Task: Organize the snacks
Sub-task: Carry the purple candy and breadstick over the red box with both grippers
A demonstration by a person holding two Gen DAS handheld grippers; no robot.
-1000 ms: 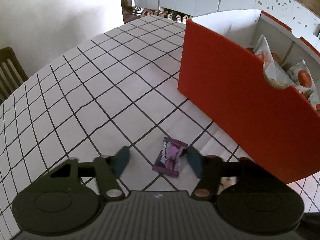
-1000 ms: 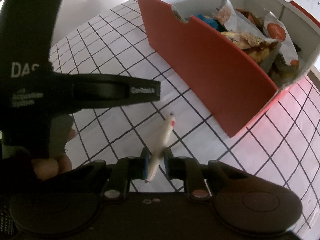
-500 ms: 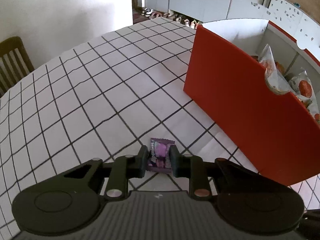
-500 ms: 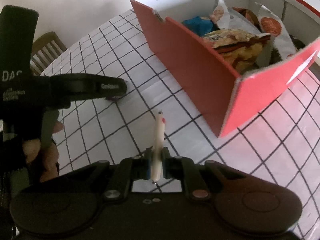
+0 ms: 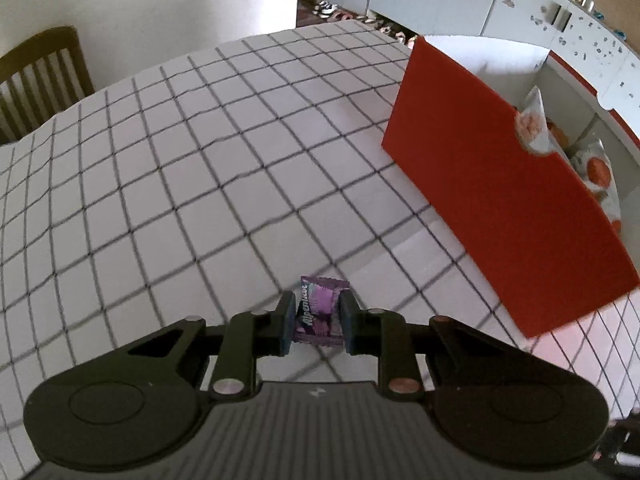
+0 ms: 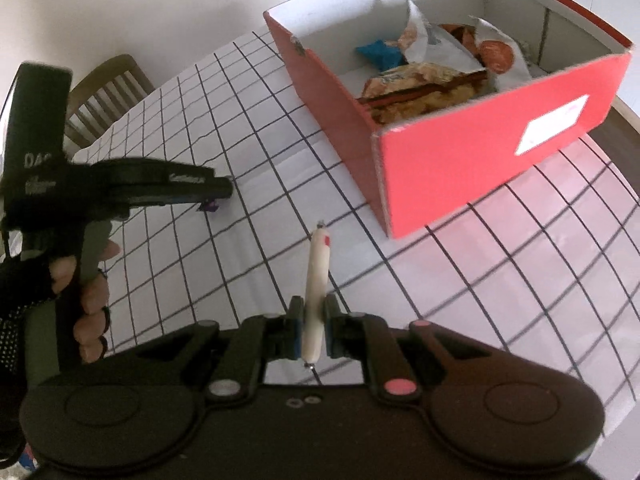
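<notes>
While both of your claws are loaded, neither load is in the box yet. Your left claw (image 5: 316, 318) is clenched on the purple candy packet (image 5: 320, 312), low in the centre of the left wrist view; the packet appears lifted off the bench (image 5: 200, 160), though whether it is fully clear I cannot tell. Your right claw (image 6: 313, 330) is clenched on the pale sausage stick (image 6: 316, 276), which points up and away from the pads at centre frame in the right wrist view, its red-marked tip toward the box.

Done so far, judged from the contents: the red box (image 6: 460, 160), upper right of the right wrist view, already holds several snack bags (image 6: 440, 56), a flat crisp-type pack (image 6: 416, 88) and a blue wrapper (image 6: 378, 54).

Left to do: carry each held item over the box wall and let go inside. The box stands apart from both claws, right of the left one, up and right of the right one. No other loose snacks show on the visible grid-patterned bench, so these two look like the last items, though parts of the surface are out of frame. A wooden chair (image 5: 40, 76) sits at upper left, not involved.
</notes>
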